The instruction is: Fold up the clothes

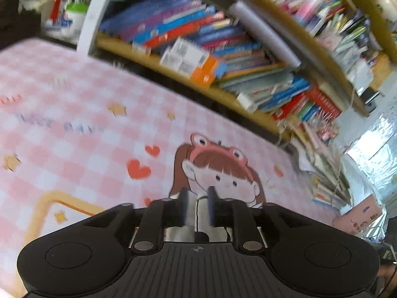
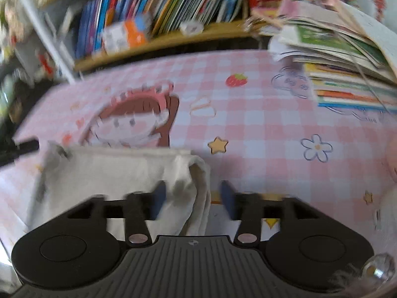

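Observation:
A white cloth (image 2: pixel 119 168) lies folded on the pink checked table mat (image 2: pixel 260 124), at the lower left of the right wrist view. My right gripper (image 2: pixel 193 197) is open wide, and the cloth's bunched right edge stands between its blue fingers (image 2: pixel 227 198) without being pinched. In the left wrist view no cloth shows. My left gripper (image 1: pixel 198 204) hovers over the mat (image 1: pixel 74 149) in front of the cartoon girl print (image 1: pixel 218 171). Its fingers stand a narrow gap apart, with nothing seen between them. Both views are blurred.
A bookshelf (image 1: pixel 223 49) full of books runs along the mat's far edge. A pile of books and papers (image 2: pixel 347 82) sits on the mat at the right. A blurred dark bar (image 2: pixel 24 146) touches the cloth's left corner. A pink box (image 1: pixel 357 216) is beyond the mat's right end.

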